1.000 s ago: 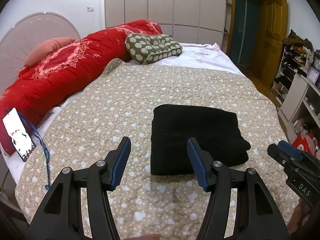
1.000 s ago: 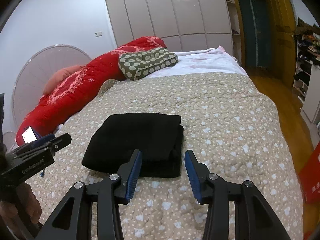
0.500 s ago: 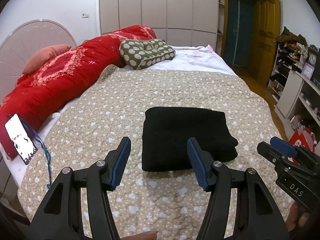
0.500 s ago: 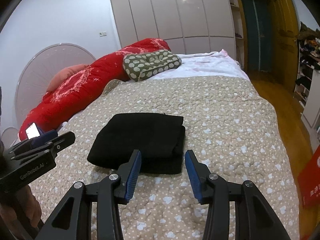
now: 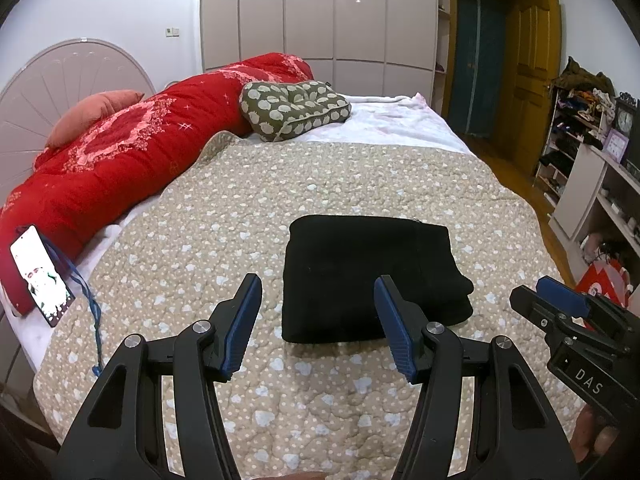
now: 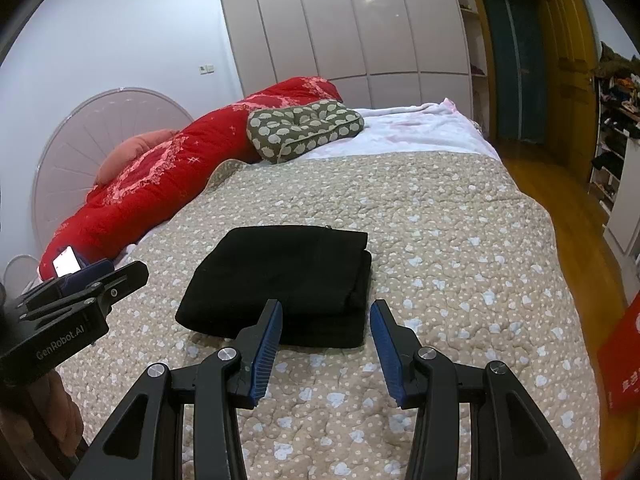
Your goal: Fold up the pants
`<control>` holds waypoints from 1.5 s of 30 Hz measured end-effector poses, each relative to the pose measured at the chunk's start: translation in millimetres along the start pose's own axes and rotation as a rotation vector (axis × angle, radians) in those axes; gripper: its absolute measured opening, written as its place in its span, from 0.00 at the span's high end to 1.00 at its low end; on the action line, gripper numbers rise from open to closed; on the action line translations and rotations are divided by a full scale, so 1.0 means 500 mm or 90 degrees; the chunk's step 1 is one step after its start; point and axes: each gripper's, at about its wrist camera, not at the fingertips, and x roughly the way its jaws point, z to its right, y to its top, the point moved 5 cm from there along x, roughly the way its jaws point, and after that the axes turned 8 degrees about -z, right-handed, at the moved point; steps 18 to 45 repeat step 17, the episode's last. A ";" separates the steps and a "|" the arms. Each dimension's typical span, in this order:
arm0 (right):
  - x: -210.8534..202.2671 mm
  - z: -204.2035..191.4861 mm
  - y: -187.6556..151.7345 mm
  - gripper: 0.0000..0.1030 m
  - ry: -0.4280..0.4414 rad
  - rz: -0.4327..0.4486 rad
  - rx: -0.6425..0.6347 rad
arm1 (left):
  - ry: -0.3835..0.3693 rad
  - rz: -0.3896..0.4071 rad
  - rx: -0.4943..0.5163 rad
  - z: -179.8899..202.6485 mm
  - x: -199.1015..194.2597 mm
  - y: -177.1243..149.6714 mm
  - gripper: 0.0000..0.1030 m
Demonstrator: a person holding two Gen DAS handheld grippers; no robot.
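The black pants (image 5: 368, 272) lie folded into a compact rectangle on the beige dotted quilt (image 5: 320, 184); they also show in the right wrist view (image 6: 288, 280). My left gripper (image 5: 318, 300) is open and empty, held above the quilt just in front of the pants' near left corner. My right gripper (image 6: 326, 326) is open and empty, just in front of the pants' near right edge. The right gripper shows from the side in the left wrist view (image 5: 560, 304), and the left gripper shows in the right wrist view (image 6: 104, 280).
A red duvet (image 5: 120, 160) and a spotted green cushion (image 5: 296, 108) lie at the far left of the bed. A lit phone (image 5: 40, 276) with a blue cord lies at the left edge. Shelves (image 5: 592, 184) and a wooden floor are on the right.
Both grippers have drawn back and risen away from the folded pants, which now sit farther off. Both stay open. The pants have not moved.
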 end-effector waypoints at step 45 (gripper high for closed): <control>0.027 0.024 -0.018 0.57 -0.013 -0.020 0.014 | -0.013 0.000 -0.003 0.000 0.023 -0.010 0.43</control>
